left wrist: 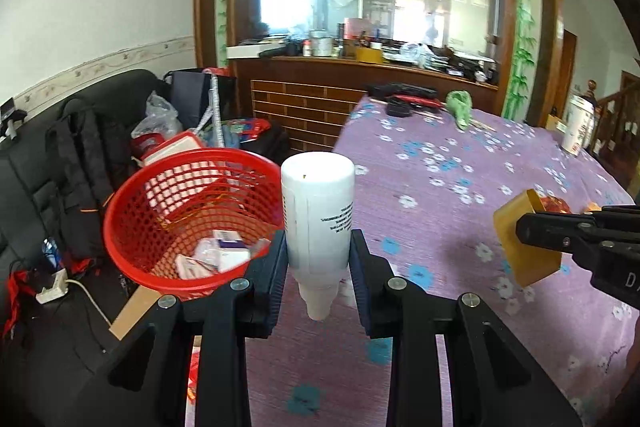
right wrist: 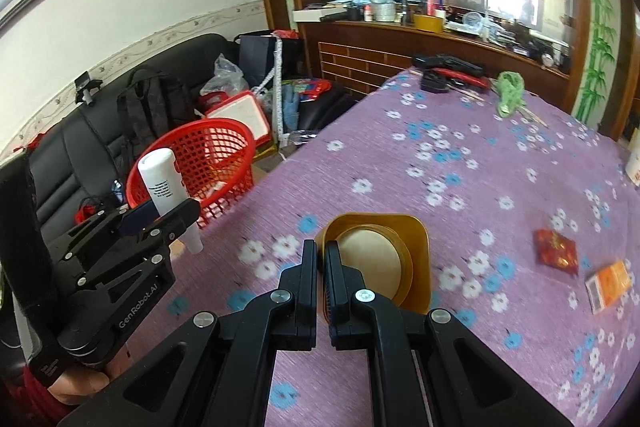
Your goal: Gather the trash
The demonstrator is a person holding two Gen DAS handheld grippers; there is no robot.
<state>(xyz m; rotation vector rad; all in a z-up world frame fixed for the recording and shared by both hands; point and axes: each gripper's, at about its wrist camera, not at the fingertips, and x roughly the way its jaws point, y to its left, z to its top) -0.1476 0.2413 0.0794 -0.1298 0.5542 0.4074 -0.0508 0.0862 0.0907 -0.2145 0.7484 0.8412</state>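
Left wrist view: the left gripper [left wrist: 319, 267] held a white bottle [left wrist: 318, 213] upside down, its two jaws pressed against the bottle's lower body and the narrow cap end pointing down between them. The bottle hung above the edge of the purple flowered tablecloth [left wrist: 440, 187]. At about 9 o'clock from the bottle, just beside it, stood the red mesh basket [left wrist: 136, 227], off the table's side, with small white and purple cartons [left wrist: 224, 251] lying in its bottom. At 3 o'clock the right gripper [left wrist: 520, 231] reached in from the frame's edge, clamped on a yellow tray [left wrist: 524, 247] that was tilted on edge. Toward 1 o'clock, at the table's far end, lay a crumpled green bag [left wrist: 460, 107] near some black and red tools [left wrist: 404, 97].

In the right wrist view, the right gripper [right wrist: 321, 259] had its jaws drawn narrow, pinching the near wall of the yellow tray [right wrist: 416, 251], which had a round recess inside. At 9 o'clock the left gripper [right wrist: 160, 215] carried the white bottle [right wrist: 162, 183] in front of the red mesh basket [right wrist: 224, 147]. At 3 o'clock, well apart on the cloth, lay a red packet [right wrist: 557, 251] and just beyond it an orange box [right wrist: 608, 285]. A black sofa [right wrist: 80, 147] sat behind the basket at 10 o'clock.
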